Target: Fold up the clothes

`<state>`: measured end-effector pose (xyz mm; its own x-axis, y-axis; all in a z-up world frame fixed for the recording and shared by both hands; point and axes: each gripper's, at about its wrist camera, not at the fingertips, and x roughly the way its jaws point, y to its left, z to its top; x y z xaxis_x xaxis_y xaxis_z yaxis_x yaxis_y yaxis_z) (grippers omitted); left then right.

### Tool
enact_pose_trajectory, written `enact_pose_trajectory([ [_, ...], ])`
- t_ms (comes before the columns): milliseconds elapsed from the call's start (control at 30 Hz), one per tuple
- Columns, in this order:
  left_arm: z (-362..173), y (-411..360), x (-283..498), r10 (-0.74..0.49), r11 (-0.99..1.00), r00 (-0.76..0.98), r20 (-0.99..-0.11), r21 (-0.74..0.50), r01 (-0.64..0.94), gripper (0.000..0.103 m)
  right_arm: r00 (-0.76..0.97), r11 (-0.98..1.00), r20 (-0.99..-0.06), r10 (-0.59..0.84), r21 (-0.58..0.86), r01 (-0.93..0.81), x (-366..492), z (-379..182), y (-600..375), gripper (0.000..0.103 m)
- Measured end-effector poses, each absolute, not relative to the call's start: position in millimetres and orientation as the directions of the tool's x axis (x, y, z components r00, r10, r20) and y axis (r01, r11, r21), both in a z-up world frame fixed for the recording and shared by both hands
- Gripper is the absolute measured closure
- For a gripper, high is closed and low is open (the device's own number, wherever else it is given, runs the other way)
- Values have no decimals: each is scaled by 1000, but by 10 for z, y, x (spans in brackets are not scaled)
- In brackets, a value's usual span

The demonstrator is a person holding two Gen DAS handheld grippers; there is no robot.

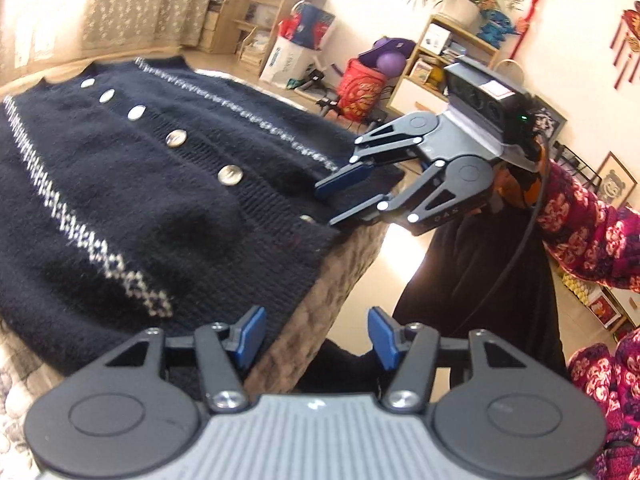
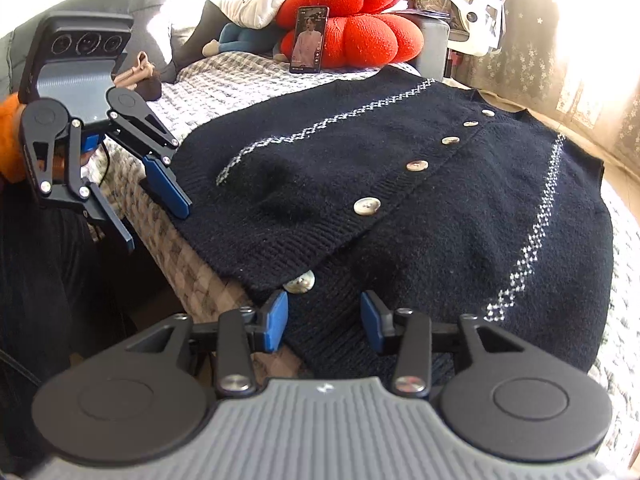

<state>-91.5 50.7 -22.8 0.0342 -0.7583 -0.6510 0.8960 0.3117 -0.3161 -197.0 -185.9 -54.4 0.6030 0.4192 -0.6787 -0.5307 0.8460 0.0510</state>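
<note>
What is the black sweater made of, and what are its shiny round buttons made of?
The sweater looks like soft knitted wool or a wool-like yarn: fuzzy surface, ribbed edge, white knitted diamonds. The buttons look like shell or pearly plastic: pale and glossy, with a shimmer. Which one, the pictures cannot settle.

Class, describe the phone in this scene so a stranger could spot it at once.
Start at the bed's checked blanket, beyond the dark buttoned cardigan. Against the red flower-shaped cushion a phone stands propped upright. It alone has a lit screen.
</note>
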Motion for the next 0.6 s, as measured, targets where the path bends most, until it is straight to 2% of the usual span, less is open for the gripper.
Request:
enact_pose_trajectory([
  [200,-132,559,-847,-780,398,150,-608,-295,869,35,670,895,-623,404,118,-430,-1977,-437,-2111,56],
  [600,76,832,-600,-751,604,386,-536,-321,730,34,743,948,-588,319,212,-239,-2008,-290,-2689,54],
])
